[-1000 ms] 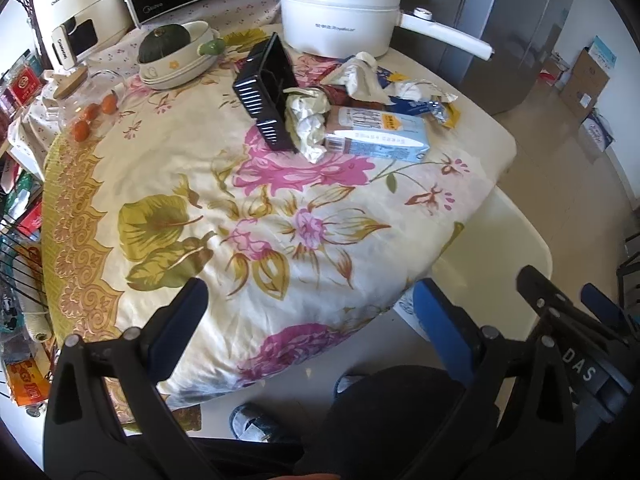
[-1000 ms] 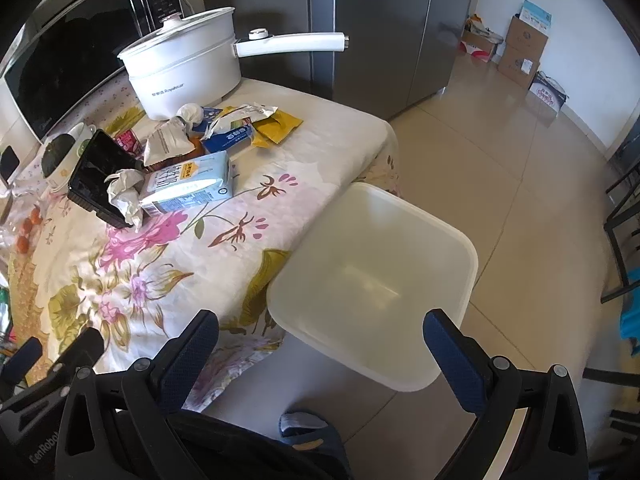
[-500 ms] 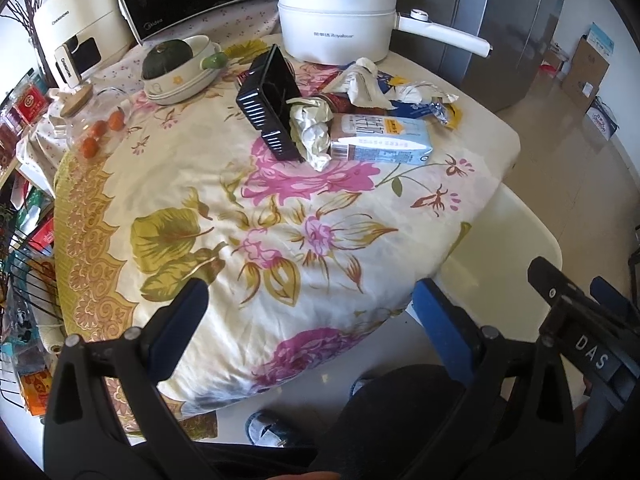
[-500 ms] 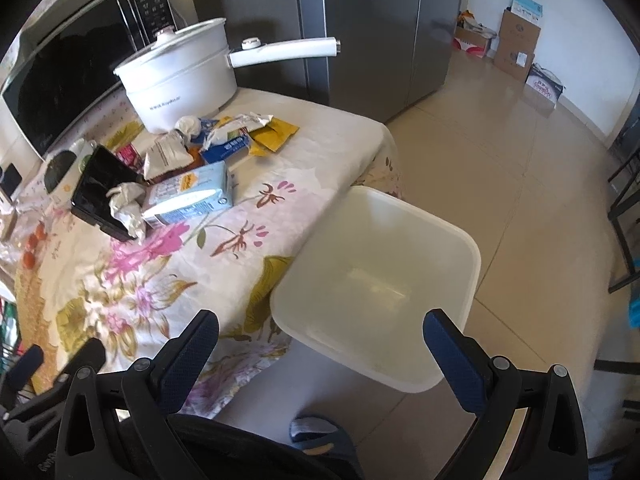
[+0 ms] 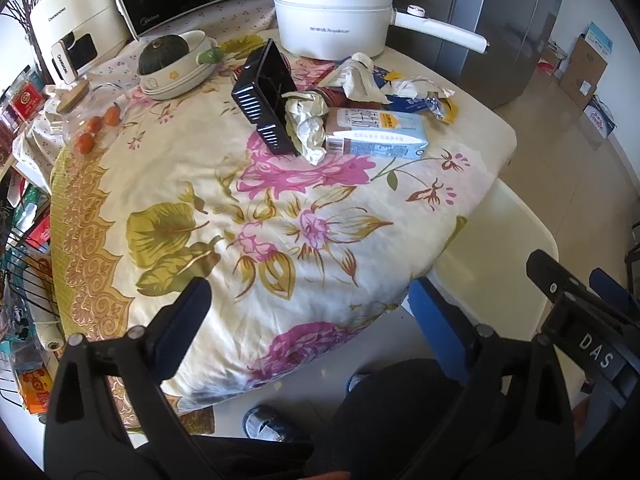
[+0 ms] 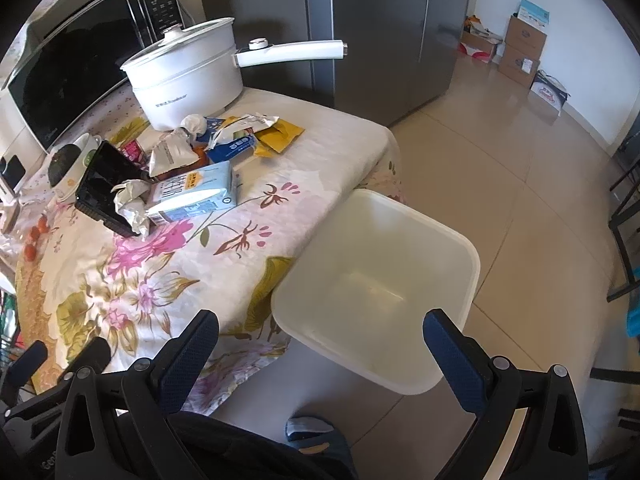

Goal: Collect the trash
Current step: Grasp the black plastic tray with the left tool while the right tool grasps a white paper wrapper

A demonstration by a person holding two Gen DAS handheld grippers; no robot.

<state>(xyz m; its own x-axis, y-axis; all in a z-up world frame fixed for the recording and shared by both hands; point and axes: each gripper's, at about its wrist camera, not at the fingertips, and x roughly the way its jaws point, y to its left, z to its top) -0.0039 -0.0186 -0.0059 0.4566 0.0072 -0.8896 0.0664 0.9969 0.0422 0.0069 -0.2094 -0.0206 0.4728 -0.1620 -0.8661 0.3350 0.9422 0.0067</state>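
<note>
We see the bench first, draped in a cream cloth printed with pink and olive flowers. Beside its near corner, on the tiled floor, stands a pale plastic bin, its mouth open and its inside bare. At the far edge of the bench sits a white electric pot with a long handle, and in front of it the trash lies in a loose cluster. A black ribbed tray stands tilted on its edge; a crumpled white paper wad leans against it, touching a light blue carton that lies flat on its side. Behind these lie another crumpled paper bag, a blue wrapper and a yellow packet. To the left a bowl holds a dark green squash, and a few small orange fruits lie inside a clear jar on its side.

Our left gripper hovers above the near edge of the bench, well apart from the trash, its fingers spread wide with nothing between them. Our right gripper hangs over the near rim of the bin, its fingers likewise spread wide and empty.
</note>
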